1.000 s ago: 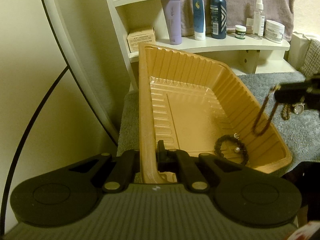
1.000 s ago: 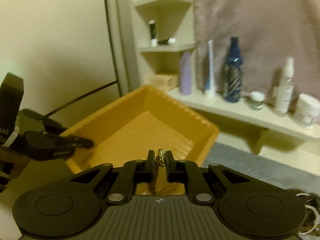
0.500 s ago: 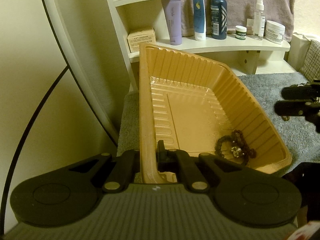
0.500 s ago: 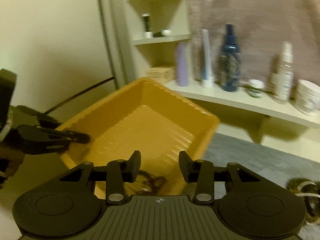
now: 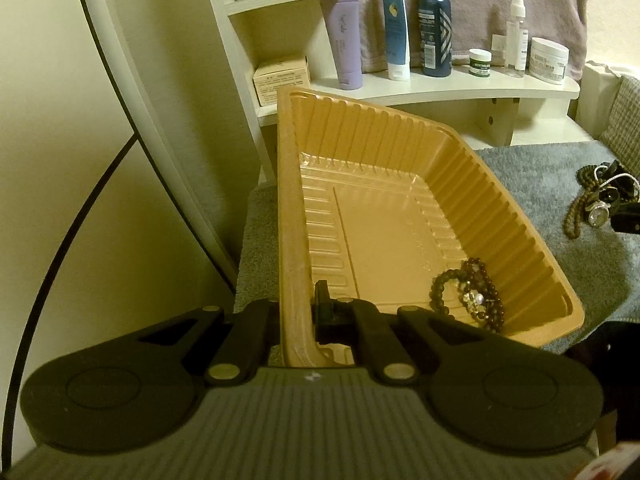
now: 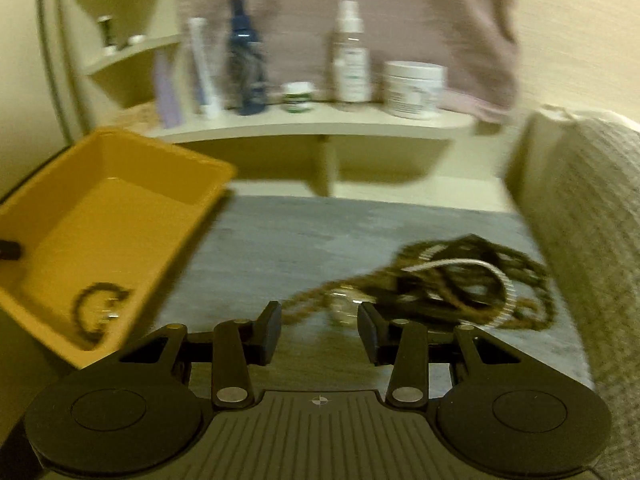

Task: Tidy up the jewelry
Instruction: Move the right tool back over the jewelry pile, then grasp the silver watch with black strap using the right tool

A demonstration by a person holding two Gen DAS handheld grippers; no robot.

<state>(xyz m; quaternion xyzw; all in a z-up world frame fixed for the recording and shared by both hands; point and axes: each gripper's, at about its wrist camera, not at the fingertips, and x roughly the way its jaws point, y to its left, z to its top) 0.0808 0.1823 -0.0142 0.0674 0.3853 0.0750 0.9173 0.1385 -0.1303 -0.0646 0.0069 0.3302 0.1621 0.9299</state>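
The grey mat (image 6: 280, 232) under you carries the tray (image 5: 460, 184), tilted up at your left; your left gripper (image 5: 296, 320) is clamped on the tray's near rim; your right gripper (image 6: 319, 330) is spread wide with nothing in it, low over the mat just before the heap (image 6: 460, 280) of tangled jewelry, blurred in the right view; dark bead bracelets (image 5: 468, 296) lie in the tray's near right corner.
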